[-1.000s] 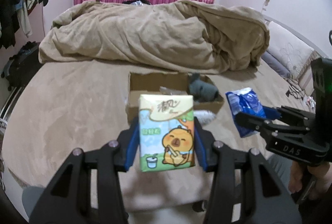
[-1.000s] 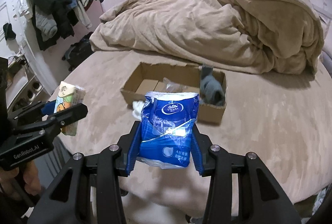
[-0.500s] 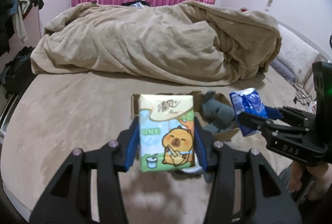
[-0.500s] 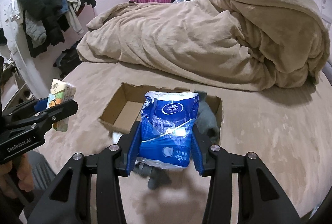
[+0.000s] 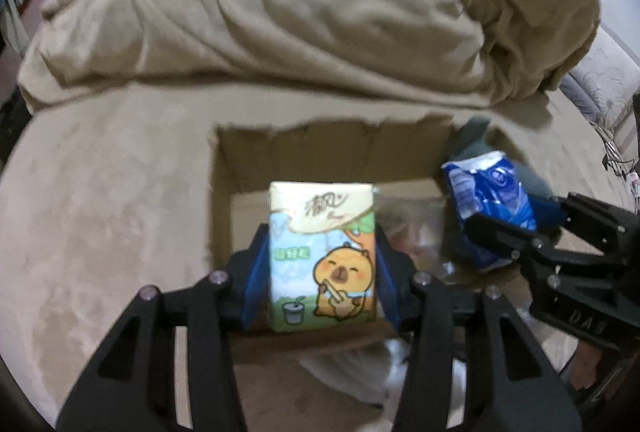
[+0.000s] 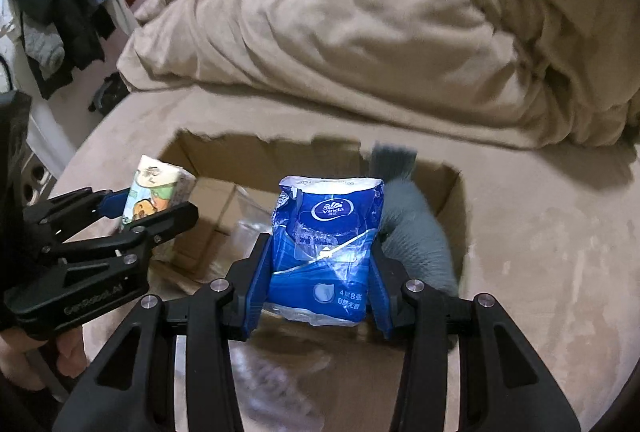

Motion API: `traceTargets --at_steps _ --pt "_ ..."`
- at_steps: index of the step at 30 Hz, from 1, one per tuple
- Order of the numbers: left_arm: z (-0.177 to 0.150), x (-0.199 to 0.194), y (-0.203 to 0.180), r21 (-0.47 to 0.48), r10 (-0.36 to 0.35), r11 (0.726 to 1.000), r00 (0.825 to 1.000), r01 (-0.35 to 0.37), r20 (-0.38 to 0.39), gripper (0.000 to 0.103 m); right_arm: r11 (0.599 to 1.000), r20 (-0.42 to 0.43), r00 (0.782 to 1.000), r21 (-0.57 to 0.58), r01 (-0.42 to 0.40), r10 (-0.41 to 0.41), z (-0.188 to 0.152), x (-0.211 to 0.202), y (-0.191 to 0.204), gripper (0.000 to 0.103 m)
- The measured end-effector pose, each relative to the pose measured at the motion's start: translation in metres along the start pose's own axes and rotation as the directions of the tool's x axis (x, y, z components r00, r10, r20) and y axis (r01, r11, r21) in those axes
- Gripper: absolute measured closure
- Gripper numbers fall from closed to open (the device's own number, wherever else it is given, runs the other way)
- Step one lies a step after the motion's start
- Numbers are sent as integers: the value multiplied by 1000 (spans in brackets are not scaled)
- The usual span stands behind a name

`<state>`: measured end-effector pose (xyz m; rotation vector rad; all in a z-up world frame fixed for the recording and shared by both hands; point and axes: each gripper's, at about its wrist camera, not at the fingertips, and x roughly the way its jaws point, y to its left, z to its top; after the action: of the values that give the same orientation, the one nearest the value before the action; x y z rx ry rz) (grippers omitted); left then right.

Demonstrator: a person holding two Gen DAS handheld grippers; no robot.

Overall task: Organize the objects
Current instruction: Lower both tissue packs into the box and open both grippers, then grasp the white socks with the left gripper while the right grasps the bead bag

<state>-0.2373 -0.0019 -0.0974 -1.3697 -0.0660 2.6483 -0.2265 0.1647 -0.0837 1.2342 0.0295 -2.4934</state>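
My left gripper (image 5: 322,272) is shut on a tissue pack with a cartoon capybara (image 5: 322,256) and holds it over the open cardboard box (image 5: 224,192) on the bed. My right gripper (image 6: 318,272) is shut on a blue Vinda tissue pack (image 6: 326,244), held over the same box (image 6: 452,192). A grey sock (image 6: 416,232) lies in the box's right end. Each gripper shows in the other view: the right gripper (image 5: 516,228) with the blue pack (image 5: 488,200), the left gripper (image 6: 148,208) with the capybara pack (image 6: 156,196).
A crumpled beige duvet (image 5: 320,12) fills the back of the bed (image 5: 100,212). Clear plastic (image 6: 248,228) lies inside the box. White cloth (image 5: 380,376) lies in front of the box. Dark clothes (image 6: 80,12) hang at the left wall.
Both grippers have moved forward and tilted down over the box, carrying their tissue packs. The box now sits right beneath them.
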Motion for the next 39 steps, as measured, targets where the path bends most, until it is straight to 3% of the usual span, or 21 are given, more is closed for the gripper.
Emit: traceTargets --at_steps 3,7,9,12,23,28,39 --pt "-2 3 -7 38 24 999 1000 -24 4 53 1000 -26 1000 22 -3 3 -5 14 -5 55" --pt "-1 -1 -12 47 19 999 1000 -19 -5 33 1000 -32 999 24 -7 8 -9 17 -5 49" --pt "-2 -10 -13 37 52 998 998 -53 23 28 999 -22 999 28 -29 30 -10 11 -3 38" --pt "0 -26 -11 12 42 999 998 -42 44 21 998 10 999 38 -44 44 -11 -4 -4 26" --pt "-28 -135 -16 -7 70 998 983 -70 169 21 998 101 995 58 -24 18 -24 -89 -5 25" --pt "-49 -174 -15 -38 53 998 980 -46 190 21 998 133 991 61 -17 9 -38 -128 0 25" --pt "-103 -217 -31 -24 32 999 980 -28 195 21 997 161 984 41 66 -72 -82 -196 15 25"
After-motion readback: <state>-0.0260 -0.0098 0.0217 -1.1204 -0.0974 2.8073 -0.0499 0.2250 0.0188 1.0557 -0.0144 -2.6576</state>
